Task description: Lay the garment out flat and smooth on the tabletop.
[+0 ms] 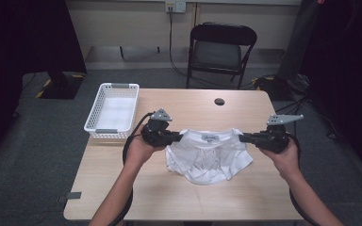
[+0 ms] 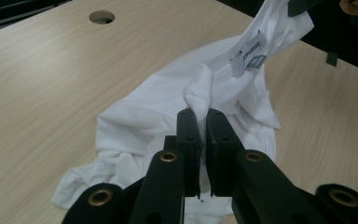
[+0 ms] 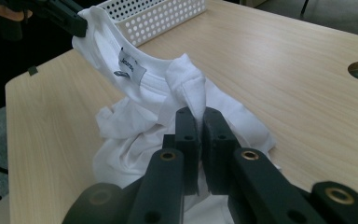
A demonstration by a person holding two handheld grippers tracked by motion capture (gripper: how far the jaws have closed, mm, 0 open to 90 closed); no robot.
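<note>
A white T-shirt (image 1: 207, 157) hangs stretched between my two grippers above the middle of the wooden table (image 1: 179, 193), its lower part crumpled on the top. My left gripper (image 1: 179, 137) is shut on the shirt's left shoulder edge, and my right gripper (image 1: 243, 137) is shut on the right shoulder edge. In the left gripper view the jaws (image 2: 198, 122) pinch a fold of white cloth (image 2: 200, 88), with the neck label (image 2: 249, 53) beyond. The right gripper view shows its jaws (image 3: 199, 120) clamped on a similar fold of the shirt (image 3: 186, 88), the label (image 3: 131, 67) to the left.
An empty white perforated basket (image 1: 113, 110) stands at the table's left back corner. A round cable hole (image 1: 219, 101) lies near the back edge. A black folding chair (image 1: 219, 49) stands behind the table. Bare tabletop lies in front of the shirt.
</note>
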